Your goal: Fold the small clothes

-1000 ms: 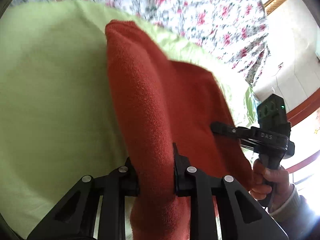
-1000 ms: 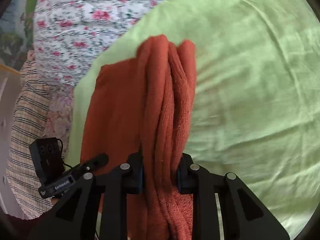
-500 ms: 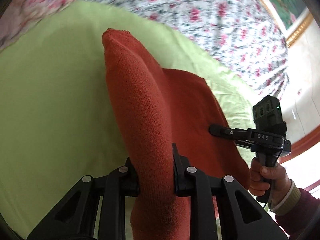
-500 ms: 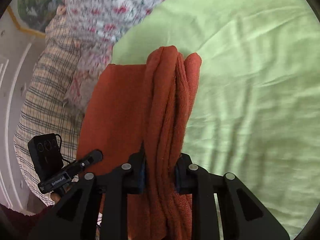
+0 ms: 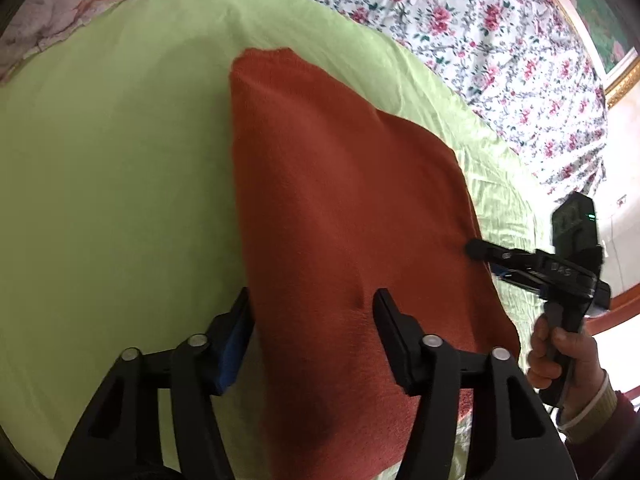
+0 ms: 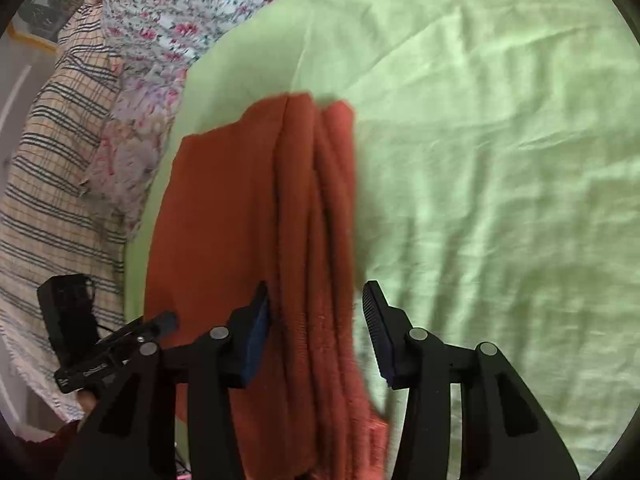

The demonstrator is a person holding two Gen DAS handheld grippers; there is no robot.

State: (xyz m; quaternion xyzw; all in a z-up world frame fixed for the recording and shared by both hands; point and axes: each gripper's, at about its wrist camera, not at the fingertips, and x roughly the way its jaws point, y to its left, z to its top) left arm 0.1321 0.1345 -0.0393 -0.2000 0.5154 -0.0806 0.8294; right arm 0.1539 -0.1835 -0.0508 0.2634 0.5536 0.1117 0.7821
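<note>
While both grippers stand parted over the bed, the scene reads as follows.

Garment: one rust-red knitted garment (image 5: 344, 208), lying folded on the light green sheet (image 5: 112, 184), its layered edges stacked along the side nearest the right gripper.

Left gripper (image 5: 312, 312): its jaws have just been opening; they stand apart with the near end of the knit between them, and the pads no longer press on it.

Right gripper (image 6: 316, 304): its jaws have likewise just been opening; the bunched folds lie between them, and the right-hand pad stands clear of the wool.

Handling, as a judgement: the knit looks soft, light and limp, with a fuzzy surface that should give the pads good purchase, not slip. It will sag and bunch wherever it is unsupported, and the stacked layers may slide over one another if only the top one is pinched.

Where to hold, as a judgement: at the two near corners, taking all layers together, one gripper to each, so the fold stays even.

Count: one garment, two grippers, one green sheet, one floral bedcover (image 5: 460, 16), one checked cloth (image 6: 52, 168) at the bed's edge, one hand (image 5: 560, 356) visible on the right gripper's handle.
</note>
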